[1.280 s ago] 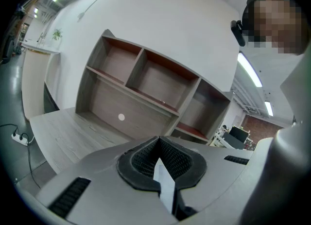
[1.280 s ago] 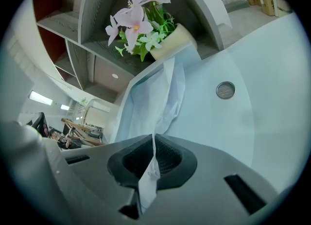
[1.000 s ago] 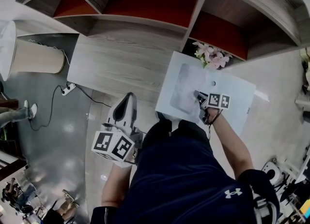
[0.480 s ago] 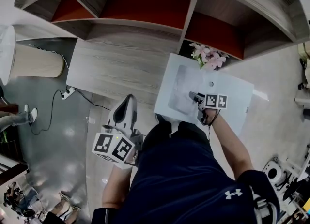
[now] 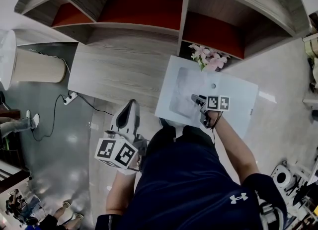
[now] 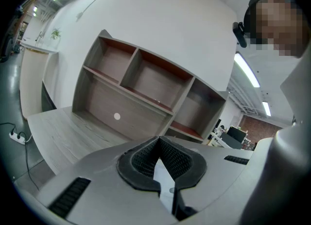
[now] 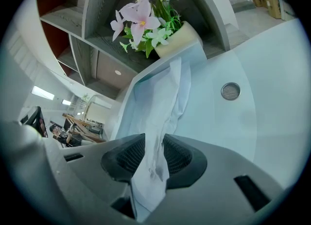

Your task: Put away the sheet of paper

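Observation:
The sheet of paper [image 7: 160, 97] is thin, pale and crumpled. It hangs out of my right gripper [image 7: 153, 147], which is shut on its lower end. In the head view the paper [image 5: 180, 93] is held over a white top [image 5: 238, 106], in front of a pot of pink flowers [image 5: 208, 58], with the right gripper [image 5: 198, 100] just behind it. My left gripper [image 5: 130, 107] hangs low at the person's left side, near the wooden desk's front edge. In the left gripper view its jaws [image 6: 159, 143] are shut with nothing between them.
A wooden desk [image 5: 119, 67] stands to the left under a shelf unit with red backs [image 5: 144, 9]. The flower pot [image 7: 146, 17] stands in a low cubby. A round metal fitting [image 7: 230, 91] is set in the white top [image 7: 277, 107]. A white cylinder [image 5: 36, 65] and cable are on the floor at left.
The paper in the right gripper shows narrower than a second ago, and the whole view has drifted slightly left. Both grippers stay about where they were.

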The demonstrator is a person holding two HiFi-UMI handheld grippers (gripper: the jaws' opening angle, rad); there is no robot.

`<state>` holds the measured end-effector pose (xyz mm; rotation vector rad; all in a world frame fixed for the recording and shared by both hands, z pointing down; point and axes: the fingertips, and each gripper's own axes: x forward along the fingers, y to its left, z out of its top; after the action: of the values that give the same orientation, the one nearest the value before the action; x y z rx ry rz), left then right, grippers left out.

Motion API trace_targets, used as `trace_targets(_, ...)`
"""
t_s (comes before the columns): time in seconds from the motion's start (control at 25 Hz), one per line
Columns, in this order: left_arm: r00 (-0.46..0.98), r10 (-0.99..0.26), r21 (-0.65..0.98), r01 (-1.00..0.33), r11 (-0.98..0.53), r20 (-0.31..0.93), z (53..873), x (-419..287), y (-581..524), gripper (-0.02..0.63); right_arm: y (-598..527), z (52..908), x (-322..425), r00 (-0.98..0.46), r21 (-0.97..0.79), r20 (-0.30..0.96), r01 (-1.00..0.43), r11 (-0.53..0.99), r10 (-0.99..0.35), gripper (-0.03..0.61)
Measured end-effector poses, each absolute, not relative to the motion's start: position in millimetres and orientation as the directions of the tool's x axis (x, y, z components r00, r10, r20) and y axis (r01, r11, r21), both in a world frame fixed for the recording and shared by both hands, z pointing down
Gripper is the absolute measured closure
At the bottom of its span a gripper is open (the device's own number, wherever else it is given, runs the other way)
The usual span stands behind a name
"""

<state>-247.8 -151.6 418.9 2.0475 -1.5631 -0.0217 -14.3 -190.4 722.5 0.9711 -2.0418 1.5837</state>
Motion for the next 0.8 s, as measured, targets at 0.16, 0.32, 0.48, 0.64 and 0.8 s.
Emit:
trace_targets(0.16, 0.325, -0.895, 0.436, -0.884, -0.172, 0.306, 417.7, -241.5, -150.1, 0.598, -187.1, 710.7, -2.3, -0.685, -0.679, 0.662, -0.720, 0.145, -0.304, 0.479)
trace_targets(0.32, 0.336, -0.894, 0.439, -0.879, -0.186, 0.295, 414.6, -230.5, -154.2, 0.598, -190.1, 690.5, 19.1, -0.664, -0.652, 0.662, -0.739, 0.171, -0.347, 0.479)
trace_targets(0.48, 0.373, -0.885, 0.437, -0.870, -0.229, 0.279, 411.4, -214.4, -159.4, 0.598, -199.7, 652.5, 36.1, -0.640, -0.606, 0.637, -0.760, 0.233, -0.430, 0.479)
trace_targets(0.64, 0.402, -0.875, 0.439, -0.860, -0.259, 0.271, 408.7, -197.4, -164.6, 0.598, -210.3, 593.6, 44.7, -0.632, -0.557, 0.574, -0.768, 0.318, -0.522, 0.512)
trace_targets(0.8, 0.428, -0.870, 0.434, -0.851, -0.296, 0.246, 401.0, -182.6, -171.2, 0.598, -220.5, 527.3, 49.8, -0.605, -0.489, 0.506, -0.788, 0.374, -0.614, 0.562)
